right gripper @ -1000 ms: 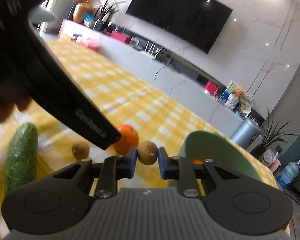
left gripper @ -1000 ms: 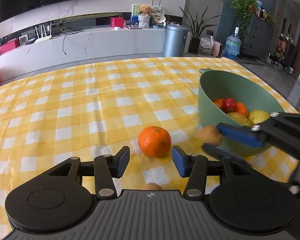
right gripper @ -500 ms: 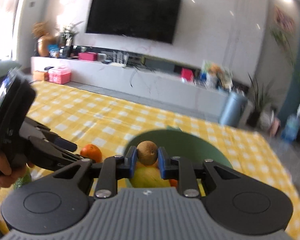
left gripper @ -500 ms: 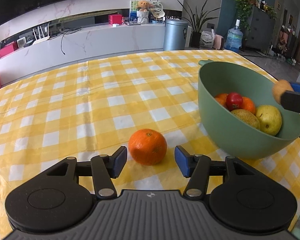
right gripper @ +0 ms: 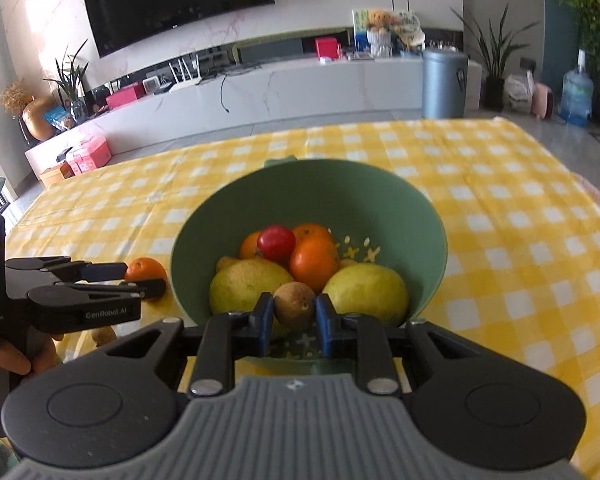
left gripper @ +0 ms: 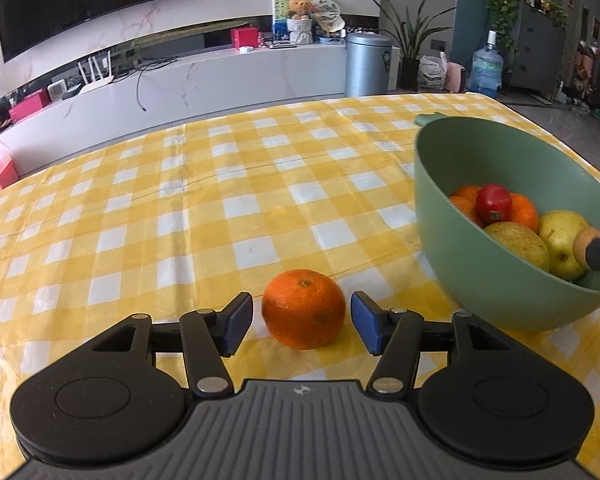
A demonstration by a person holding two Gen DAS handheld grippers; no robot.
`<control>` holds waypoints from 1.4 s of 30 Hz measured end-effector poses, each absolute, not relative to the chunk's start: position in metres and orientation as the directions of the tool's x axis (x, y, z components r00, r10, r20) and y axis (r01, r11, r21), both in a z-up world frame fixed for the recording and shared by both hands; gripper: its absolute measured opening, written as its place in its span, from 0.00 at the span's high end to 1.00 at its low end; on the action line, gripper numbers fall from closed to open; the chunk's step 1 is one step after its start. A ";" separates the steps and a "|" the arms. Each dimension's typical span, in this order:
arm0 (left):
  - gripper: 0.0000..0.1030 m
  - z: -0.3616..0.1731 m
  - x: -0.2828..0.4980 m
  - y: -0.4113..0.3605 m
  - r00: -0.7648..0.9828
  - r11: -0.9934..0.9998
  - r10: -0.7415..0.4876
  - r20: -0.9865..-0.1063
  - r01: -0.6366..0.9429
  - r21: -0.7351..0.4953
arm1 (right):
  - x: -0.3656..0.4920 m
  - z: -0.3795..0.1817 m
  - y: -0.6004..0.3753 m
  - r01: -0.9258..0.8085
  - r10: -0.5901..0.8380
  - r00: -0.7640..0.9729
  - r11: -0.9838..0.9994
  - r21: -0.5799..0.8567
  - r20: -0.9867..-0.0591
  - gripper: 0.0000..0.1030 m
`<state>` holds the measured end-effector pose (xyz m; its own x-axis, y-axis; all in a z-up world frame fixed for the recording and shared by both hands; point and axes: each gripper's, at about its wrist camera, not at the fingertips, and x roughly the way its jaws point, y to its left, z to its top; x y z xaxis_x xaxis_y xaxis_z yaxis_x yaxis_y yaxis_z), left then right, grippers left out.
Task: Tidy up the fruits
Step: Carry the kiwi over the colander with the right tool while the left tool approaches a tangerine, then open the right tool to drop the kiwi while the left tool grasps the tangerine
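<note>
My right gripper [right gripper: 294,314] is shut on a small brown kiwi [right gripper: 295,310] and holds it over the near inside edge of the green bowl [right gripper: 380,184]. The bowl holds oranges, a red fruit [right gripper: 276,243] and two yellow pears. My left gripper [left gripper: 301,325] is open, its fingers on either side of an orange [left gripper: 303,308] that rests on the yellow checked cloth, left of the bowl [left gripper: 452,248]. The kiwi tip [left gripper: 585,243] and a right finger show at the left wrist view's right edge.
Another small brown fruit [right gripper: 104,335] lies on the cloth under the left gripper [right gripper: 112,276], left of the bowl. The table's far and right edges drop to the floor. A TV console, bin and plants stand beyond.
My right gripper carried the kiwi from beside the bowl to above its inside and lowered it. My left gripper moved forward so the orange sits between its open fingers.
</note>
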<state>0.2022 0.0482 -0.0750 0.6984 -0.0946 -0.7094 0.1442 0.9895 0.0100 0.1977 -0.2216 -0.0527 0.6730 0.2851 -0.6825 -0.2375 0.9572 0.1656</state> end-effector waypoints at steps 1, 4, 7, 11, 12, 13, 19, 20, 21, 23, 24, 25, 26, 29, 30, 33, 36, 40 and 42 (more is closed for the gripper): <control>0.35 -0.075 0.203 0.049 0.699 0.990 -0.094 -0.709 0.140 0.007 | 0.199 -0.053 -0.222 -0.235 0.285 0.670 0.957 0.168 -0.686 0.82; 0.36 -0.075 0.205 0.050 0.695 0.991 -0.097 -0.712 0.136 -0.002 | 0.200 -0.055 -0.221 -0.228 0.271 0.666 0.961 0.156 -0.695 0.81; 0.36 -0.076 0.205 0.050 0.693 0.990 -0.098 -0.715 0.138 -0.002 | 0.201 -0.056 -0.220 -0.226 0.268 0.661 0.962 0.155 -0.701 0.81; 0.43 -0.076 0.205 0.051 0.686 0.989 -0.113 -0.718 0.145 -0.018 | 0.201 -0.057 -0.220 -0.224 0.266 0.658 0.962 0.154 -0.704 0.81; 0.45 -0.076 0.205 0.051 0.685 0.989 -0.116 -0.719 0.146 -0.020 | 0.201 -0.057 -0.220 -0.224 0.267 0.658 0.962 0.155 -0.704 0.81; 0.48 -0.076 0.205 0.050 0.684 0.988 -0.121 -0.719 0.151 -0.023 | 0.201 -0.057 -0.220 -0.224 0.267 0.658 0.962 0.155 -0.704 0.81; 0.50 -0.075 0.204 0.050 0.684 0.988 -0.124 -0.719 0.152 -0.026 | 0.200 -0.058 -0.221 -0.222 0.268 0.660 0.962 0.159 -0.702 0.81; 0.50 -0.075 0.204 0.049 0.683 0.988 -0.124 -0.719 0.152 -0.026 | 0.200 -0.058 -0.221 -0.220 0.269 0.661 0.962 0.162 -0.700 0.80; 0.51 -0.075 0.204 0.050 0.684 0.988 -0.125 -0.719 0.152 -0.028 | 0.202 -0.058 -0.222 -0.218 0.269 0.662 0.962 0.164 -0.700 0.80; 0.51 -0.075 0.203 0.050 0.684 0.988 -0.126 -0.718 0.151 -0.029 | 0.202 -0.058 -0.223 -0.215 0.272 0.663 0.962 0.170 -0.697 0.73; 0.51 -0.075 0.203 0.050 0.685 0.988 -0.127 -0.718 0.149 -0.033 | 0.202 -0.058 -0.223 -0.214 0.274 0.668 0.961 0.174 -0.692 0.67; 0.52 -0.074 0.203 0.050 0.686 0.989 -0.127 -0.716 0.146 -0.035 | 0.201 -0.057 -0.224 -0.210 0.272 0.673 0.962 0.175 -0.687 0.65; 0.52 -0.074 0.203 0.051 0.688 0.989 -0.123 -0.715 0.142 -0.033 | 0.201 -0.057 -0.225 -0.206 0.270 0.678 0.963 0.176 -0.683 0.65; 0.52 -0.071 0.201 0.053 0.694 0.991 -0.113 -0.711 0.126 -0.035 | 0.201 -0.056 -0.229 -0.196 0.274 0.695 0.962 0.192 -0.665 0.63; 0.52 -0.070 0.201 0.055 0.696 0.992 -0.118 -0.708 0.121 -0.046 | 0.201 -0.056 -0.230 -0.190 0.270 0.701 0.963 0.192 -0.660 0.61; 0.52 -0.060 0.197 0.058 0.716 0.991 -0.137 -0.685 0.105 -0.088 | 0.202 -0.055 -0.233 -0.180 0.272 0.719 0.962 0.207 -0.640 0.57; 0.53 -0.048 0.190 0.059 0.739 0.987 -0.160 -0.654 0.098 -0.129 | 0.204 -0.055 -0.235 -0.175 0.271 0.728 0.962 0.211 -0.630 0.48; 0.53 -0.027 0.175 0.050 0.777 0.983 -0.182 -0.603 0.121 -0.142 | 0.204 -0.054 -0.236 -0.171 0.272 0.735 0.961 0.217 -0.621 0.47; 0.53 -0.016 0.169 0.043 0.791 0.979 -0.201 -0.578 0.146 -0.141 | 0.204 -0.053 -0.236 -0.168 0.267 0.744 0.962 0.216 -0.613 0.47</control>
<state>0.1693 0.0433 -0.0159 0.7909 -0.2008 -0.5780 0.1457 0.9793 -0.1407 0.2040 -0.2364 -0.0532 0.7437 0.2674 -0.6126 -0.1676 0.9618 0.2164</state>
